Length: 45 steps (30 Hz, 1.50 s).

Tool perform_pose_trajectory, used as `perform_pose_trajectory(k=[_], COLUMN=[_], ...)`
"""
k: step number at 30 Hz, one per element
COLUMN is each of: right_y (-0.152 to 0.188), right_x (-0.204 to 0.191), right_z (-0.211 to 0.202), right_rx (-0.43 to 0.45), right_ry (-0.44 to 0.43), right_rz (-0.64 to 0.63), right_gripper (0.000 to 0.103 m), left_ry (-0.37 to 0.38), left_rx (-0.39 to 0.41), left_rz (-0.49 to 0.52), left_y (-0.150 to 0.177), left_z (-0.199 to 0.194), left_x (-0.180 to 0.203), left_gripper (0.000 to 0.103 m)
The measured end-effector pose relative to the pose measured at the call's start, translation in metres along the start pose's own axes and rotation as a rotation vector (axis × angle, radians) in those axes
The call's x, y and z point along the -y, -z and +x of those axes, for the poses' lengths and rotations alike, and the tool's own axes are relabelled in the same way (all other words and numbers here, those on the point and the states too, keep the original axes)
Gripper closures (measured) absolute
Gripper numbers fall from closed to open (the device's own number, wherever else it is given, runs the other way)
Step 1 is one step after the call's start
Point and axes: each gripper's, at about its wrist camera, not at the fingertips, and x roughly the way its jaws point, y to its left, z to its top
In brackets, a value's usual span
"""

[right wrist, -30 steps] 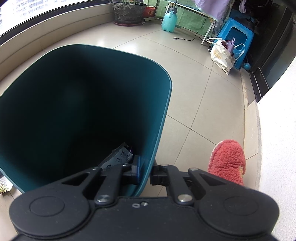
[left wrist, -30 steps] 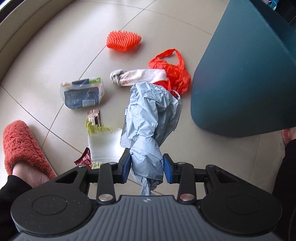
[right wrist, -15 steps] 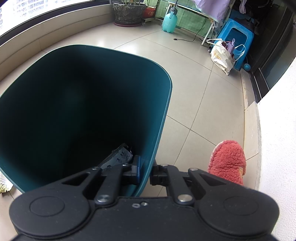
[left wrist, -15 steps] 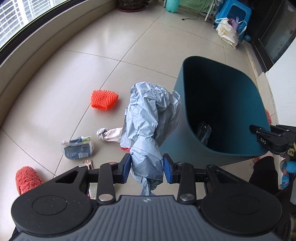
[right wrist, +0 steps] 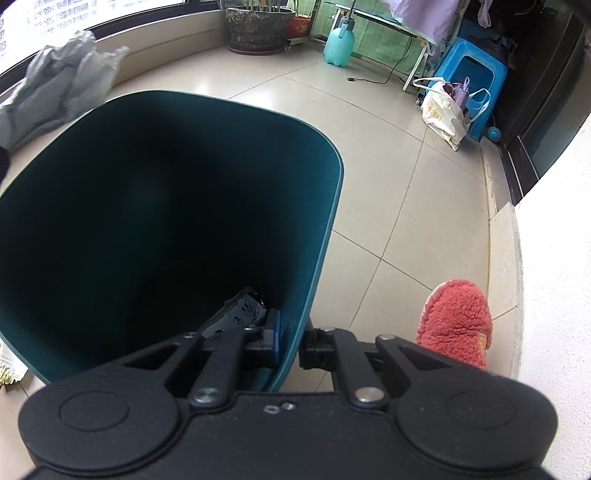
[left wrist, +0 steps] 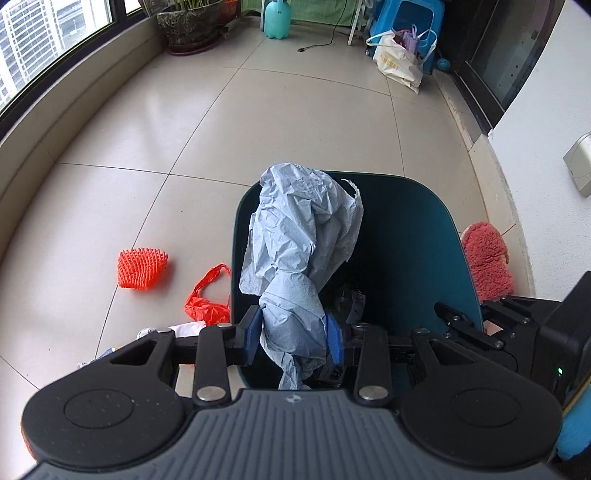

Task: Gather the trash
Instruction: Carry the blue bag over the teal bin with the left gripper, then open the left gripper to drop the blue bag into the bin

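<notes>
My left gripper (left wrist: 293,338) is shut on a crumpled light-blue plastic bag (left wrist: 299,251) and holds it over the open mouth of the dark teal bin (left wrist: 424,229). The bag also shows at the top left of the right wrist view (right wrist: 59,96). My right gripper (right wrist: 290,345) is shut on the near rim of the bin (right wrist: 325,229); it also shows in the left wrist view (left wrist: 465,321). A dark wrapper (right wrist: 240,310) lies inside the bin. On the floor lie an orange foam net (left wrist: 142,267), a red plastic bag (left wrist: 205,295) and a white wrapper (left wrist: 184,328).
A red fuzzy slipper (right wrist: 456,325) stands right of the bin by the white wall (right wrist: 546,277). At the back are a plant pot (left wrist: 192,26), a teal jug (left wrist: 277,18), a blue stool (left wrist: 406,22) and a white shopping bag (left wrist: 399,62).
My left gripper has lifted the blue bag from the floor litter and carried it right, over the bin's mouth. The right gripper has kept its hold on the rim.
</notes>
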Motion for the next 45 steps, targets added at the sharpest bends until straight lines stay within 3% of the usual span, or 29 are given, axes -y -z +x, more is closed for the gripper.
perform_pose_trajectory(k=[13, 20, 27, 29, 30, 31, 39, 45], right_y=[0.001, 0.002, 0.002, 0.002, 0.002, 0.002, 0.001, -0.001], right_x=[0.001, 0.004, 0.003, 0.003, 0.003, 0.003, 0.002, 0.0], right_z=[-0.001, -0.002, -0.002, -0.002, -0.002, -0.002, -0.002, -0.001], right_rx=[0.005, 0.007, 0.007, 0.007, 0.007, 0.007, 0.004, -0.007], right_ry=[-0.012, -0.02, -0.017, -0.017, -0.017, -0.017, -0.009, 0.004], right_rz=[-0.008, 0.0, -0.001, -0.001, 0.0, 0.0, -0.006, -0.002], right_gripper=[0.094, 0.094, 0.094, 0.094, 0.094, 0.094, 0.094, 0.095], left_ry=[-0.049, -0.055, -0.046, -0.038, -0.037, -0.036, -0.012, 0.022], left_rx=[-0.149, -0.215, -0.204, -0.203, -0.202, -0.191, -0.145, -0.088], left_rz=[0.043, 0.03, 0.032, 0.031, 0.028, 0.024, 0.035, 0.062], left_y=[-0.017, -0.012, -0.006, -0.004, -0.004, -0.003, 0.004, 0.018], left_z=[0.097, 0.124, 0.126, 0.125, 0.124, 0.122, 0.101, 0.056], left_x=[0.036, 0.038, 0.035, 0.034, 0.029, 0.028, 0.022, 0.028], left_gripper=[0.067, 0.066, 0.065, 0.056, 0.044, 0.038, 0.038, 0.038])
